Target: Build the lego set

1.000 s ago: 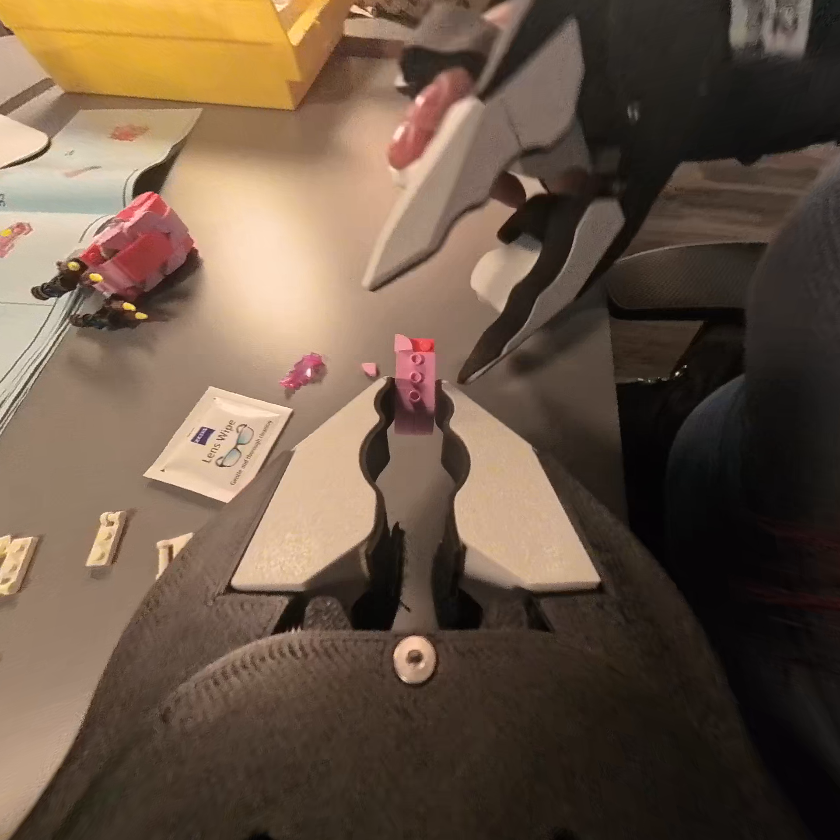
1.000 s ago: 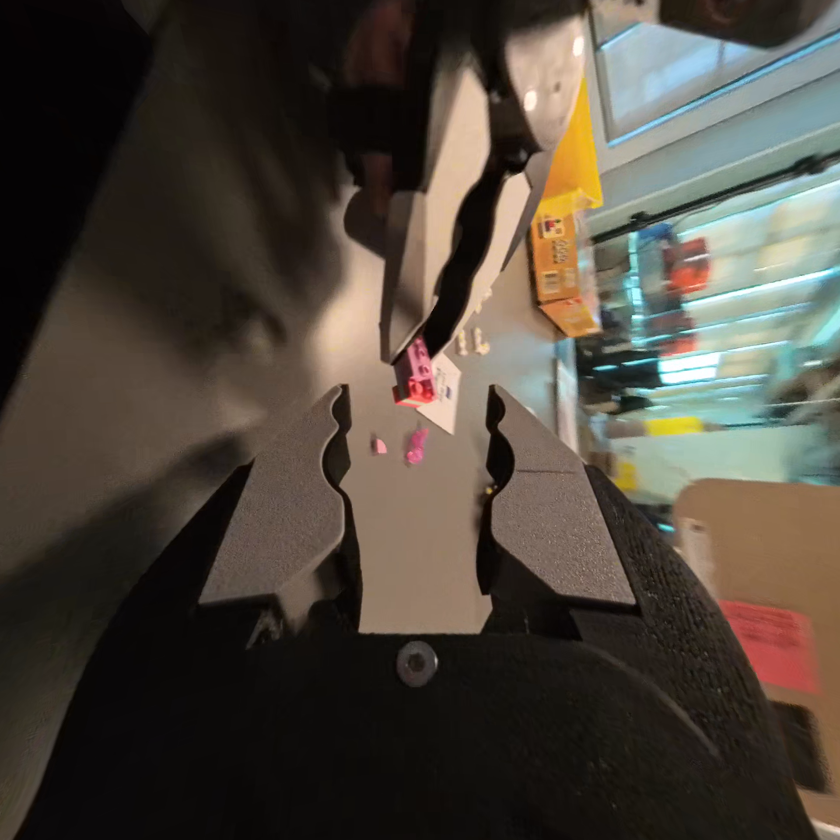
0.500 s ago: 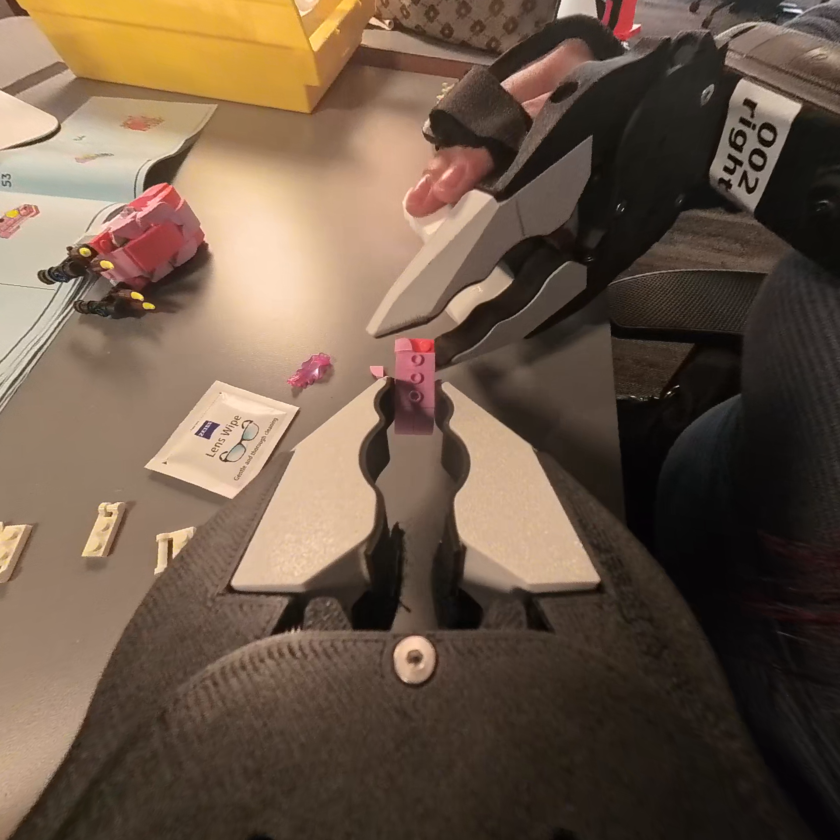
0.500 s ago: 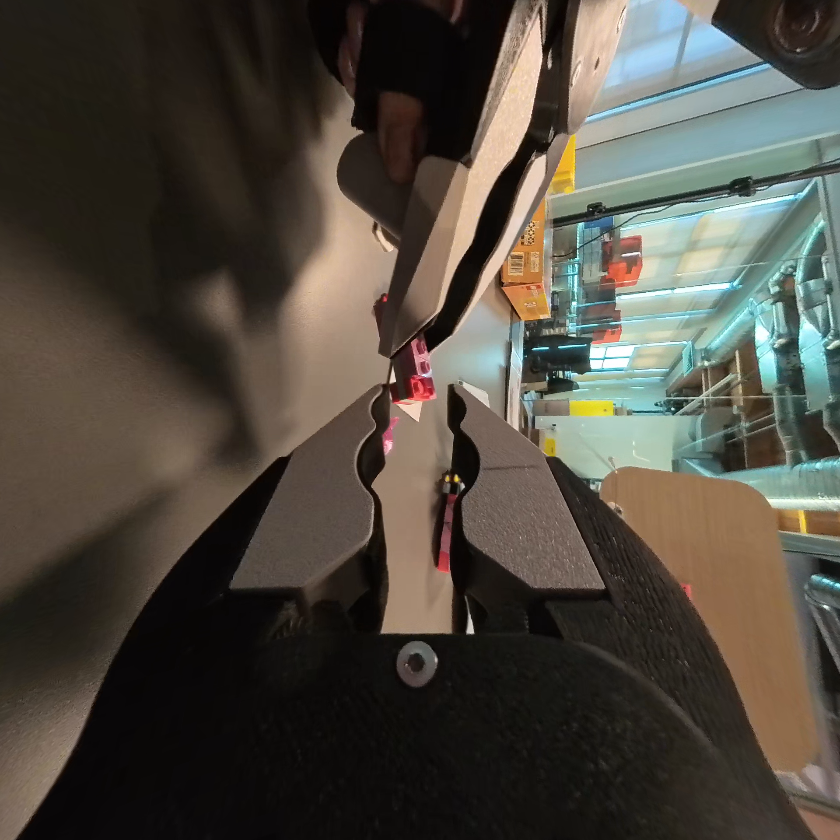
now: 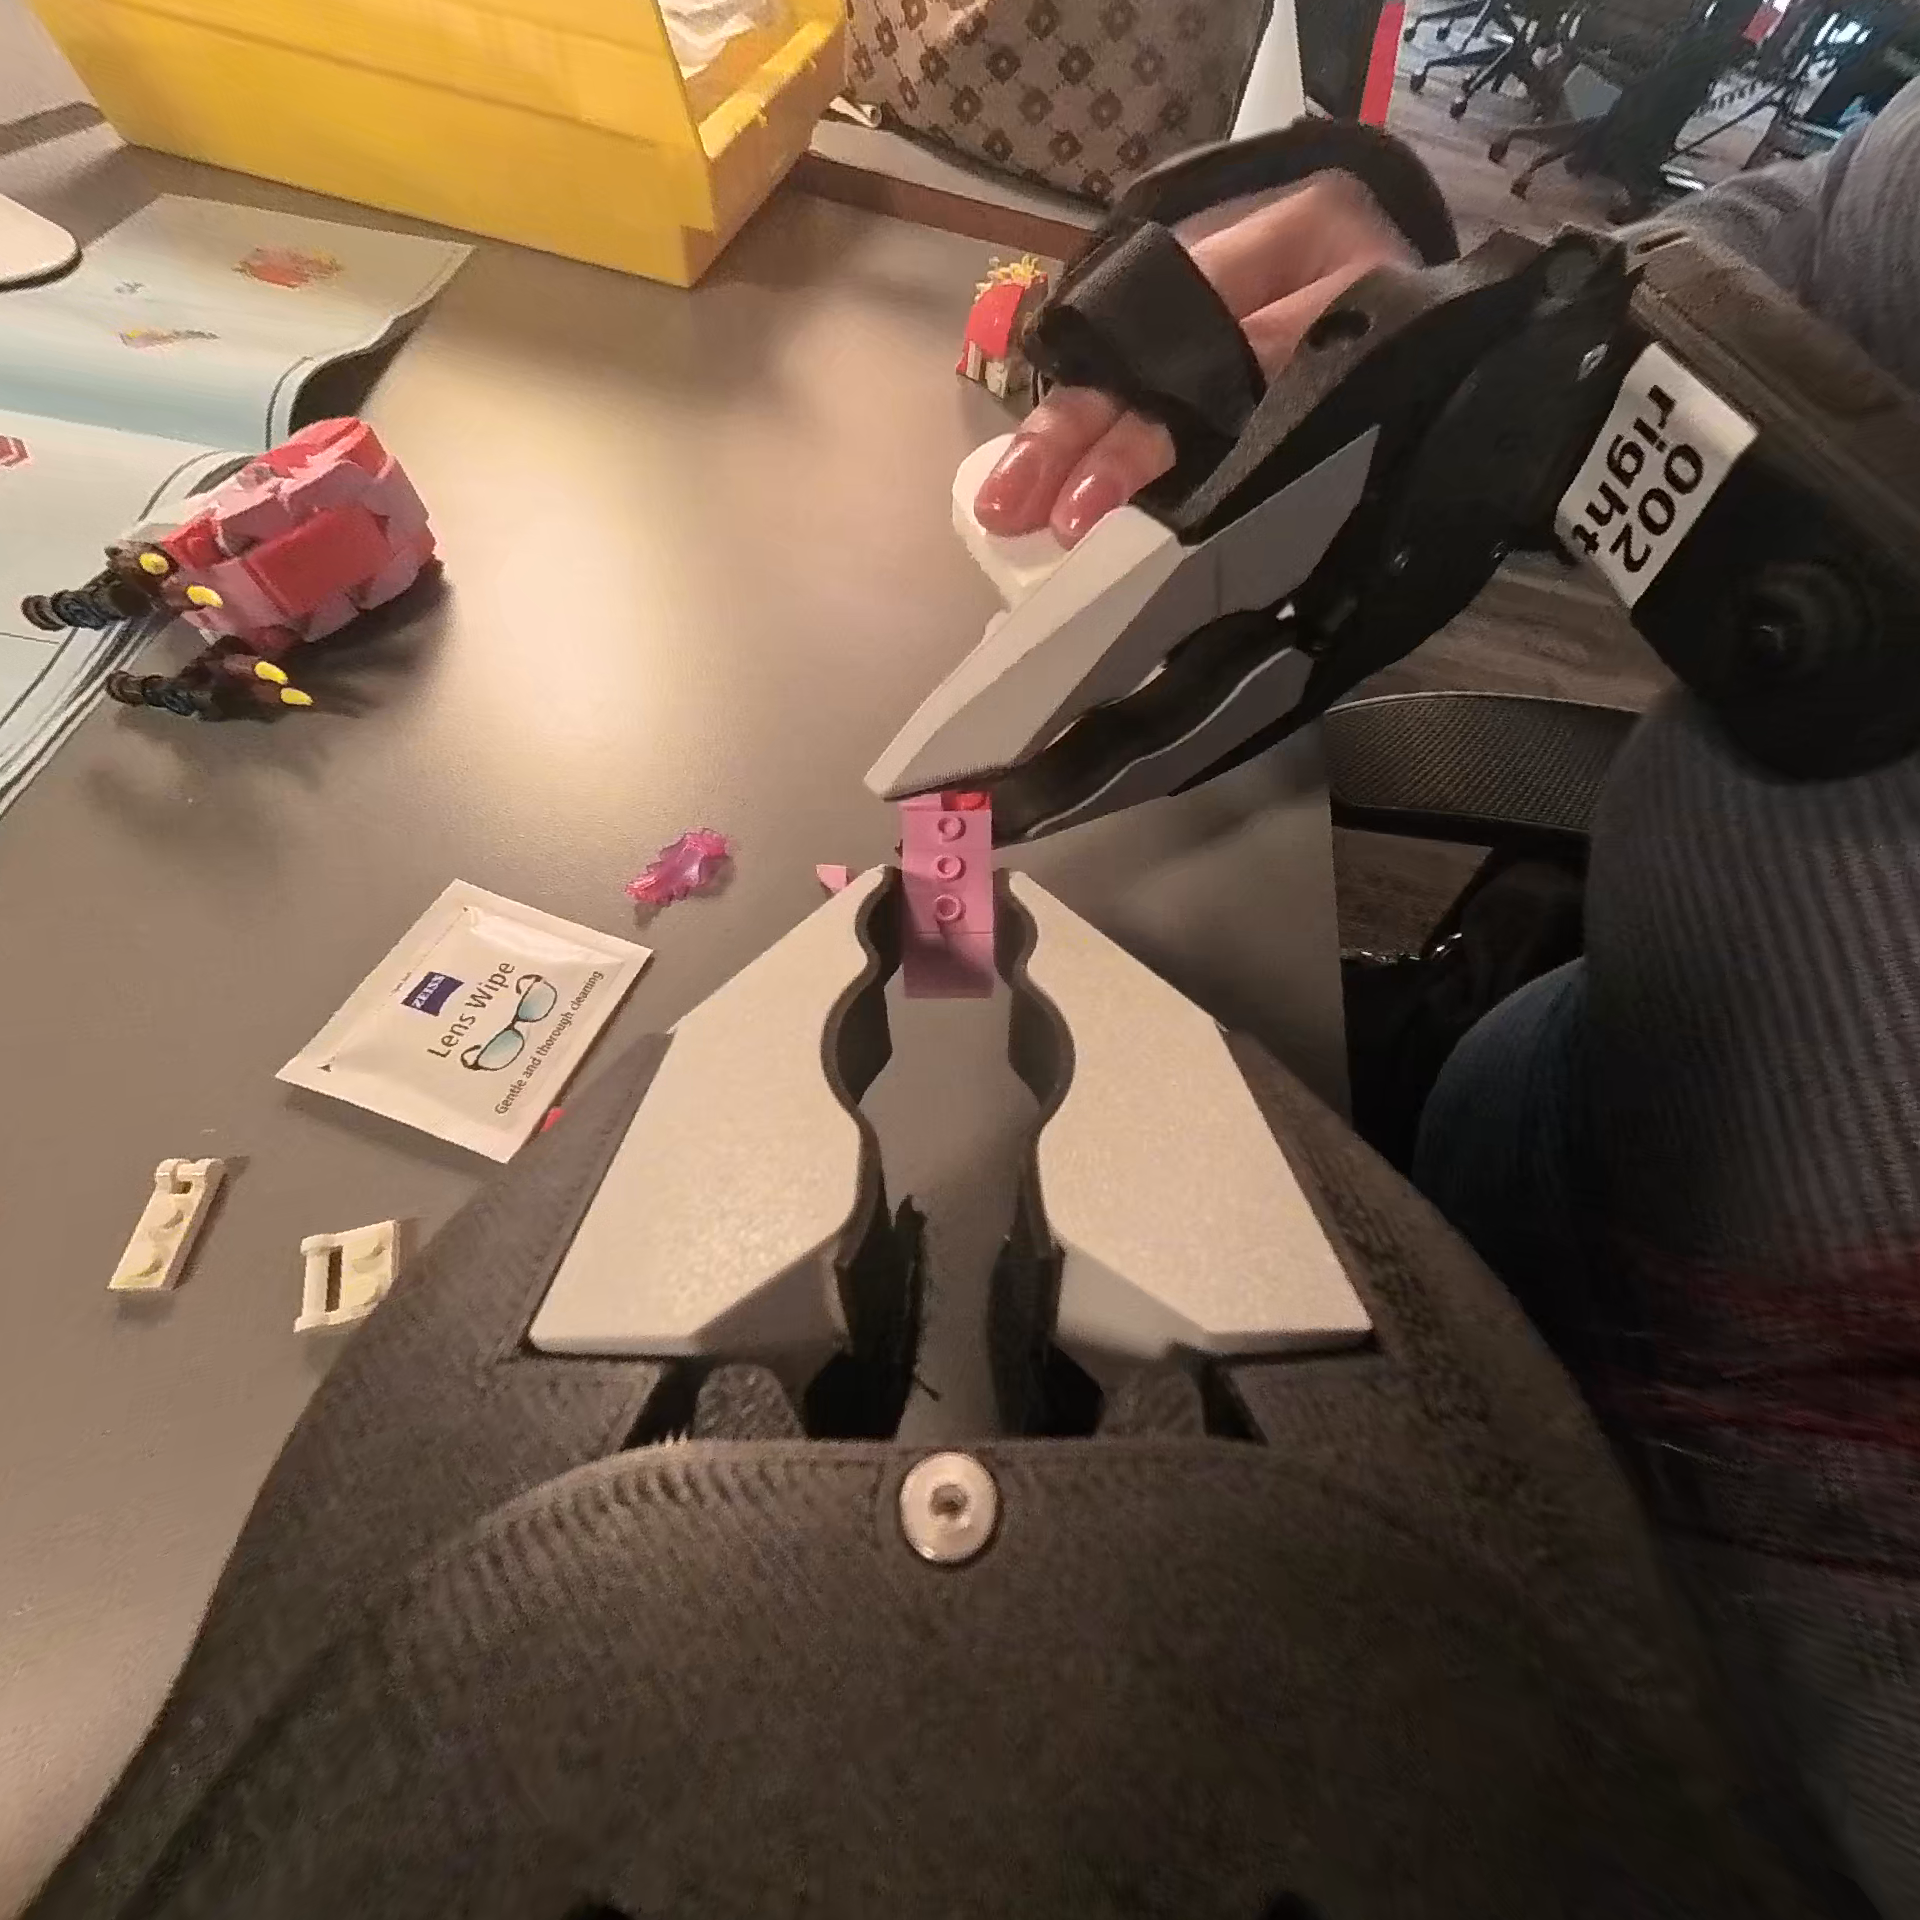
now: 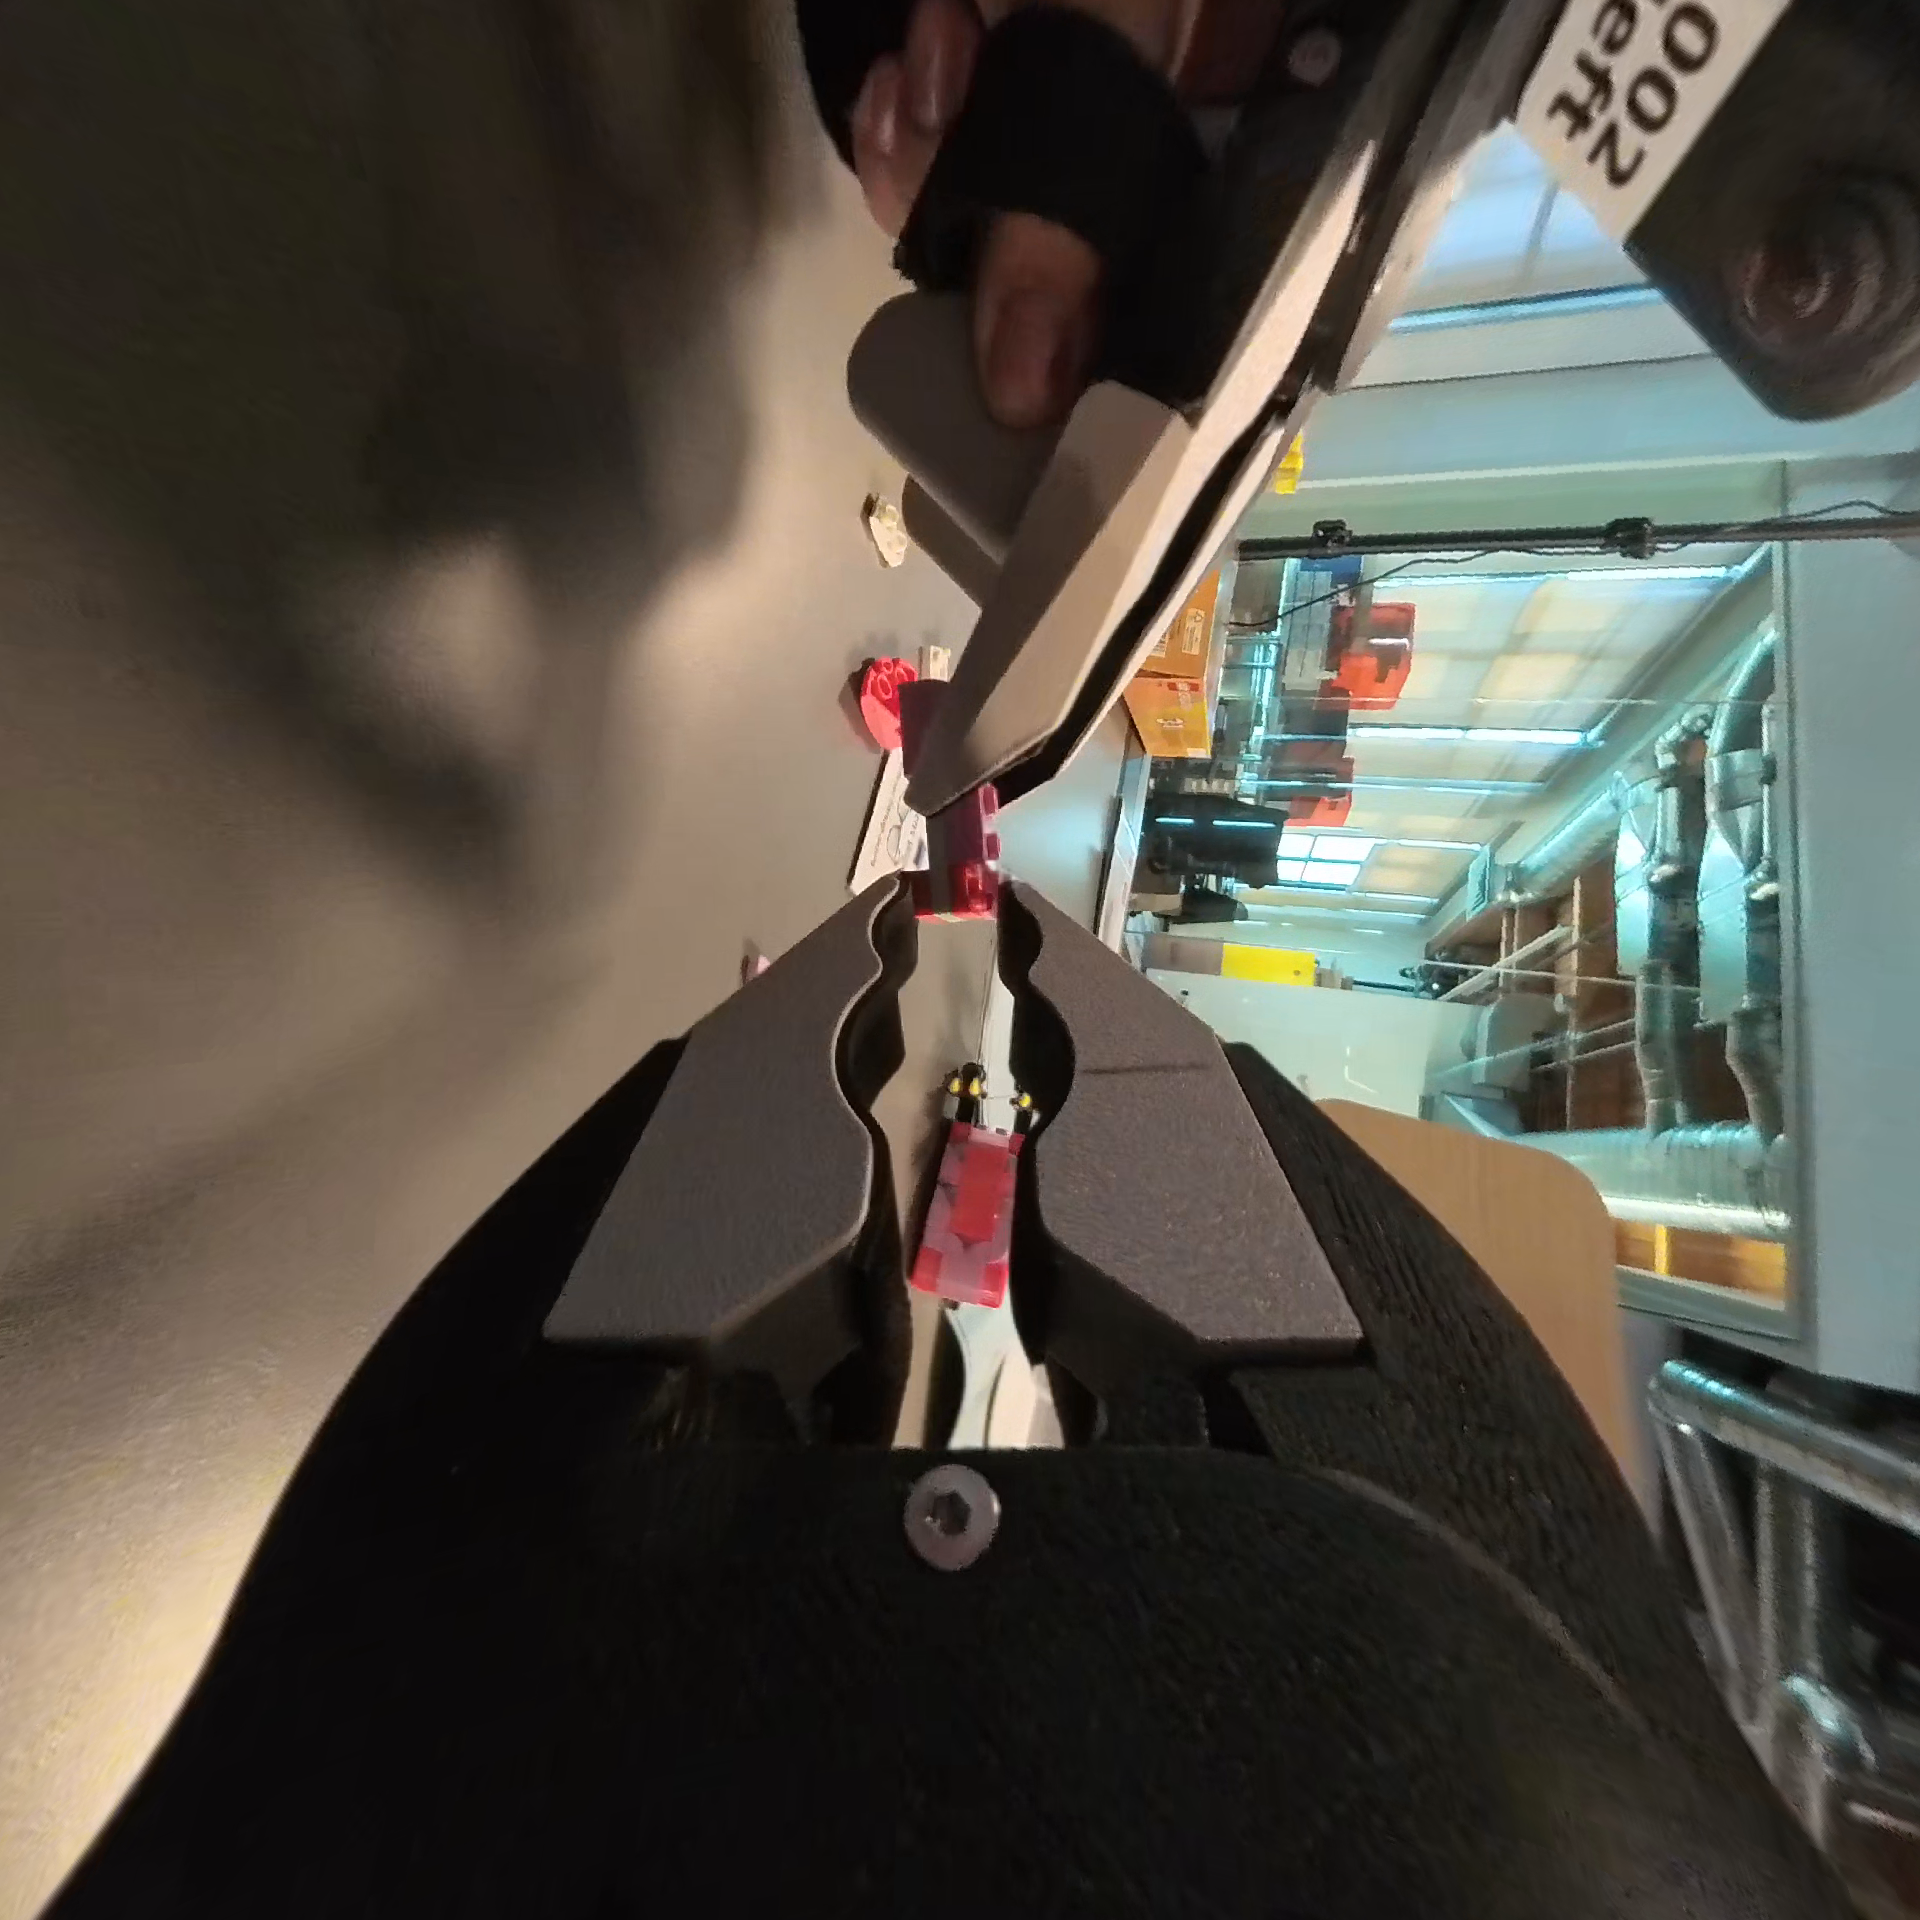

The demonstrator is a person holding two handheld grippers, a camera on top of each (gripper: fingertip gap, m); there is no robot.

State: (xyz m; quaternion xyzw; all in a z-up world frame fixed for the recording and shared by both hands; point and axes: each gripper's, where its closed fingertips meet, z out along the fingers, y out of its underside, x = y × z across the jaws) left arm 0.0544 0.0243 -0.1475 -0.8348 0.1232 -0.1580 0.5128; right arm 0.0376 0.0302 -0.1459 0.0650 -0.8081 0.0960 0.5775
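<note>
Each gripper has a rough-textured black body with one silver screw [image 5: 948, 1507] set in the middle just behind its jaws. From that screw two flat grey fingers [image 5: 717, 1153] with wavy black inner edges taper forward. The right gripper [image 5: 951, 800] bears a white label [image 5: 1652, 488] with black writing on its black housing, and a black fingerless glove [image 5: 1153, 312] and grey ribbed sleeve [image 5: 1787, 197] show behind it.

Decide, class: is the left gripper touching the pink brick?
Touching. The left wrist view shows the left gripper with both fingertips pressed against the sides of the pink brick, no gap visible.
</note>
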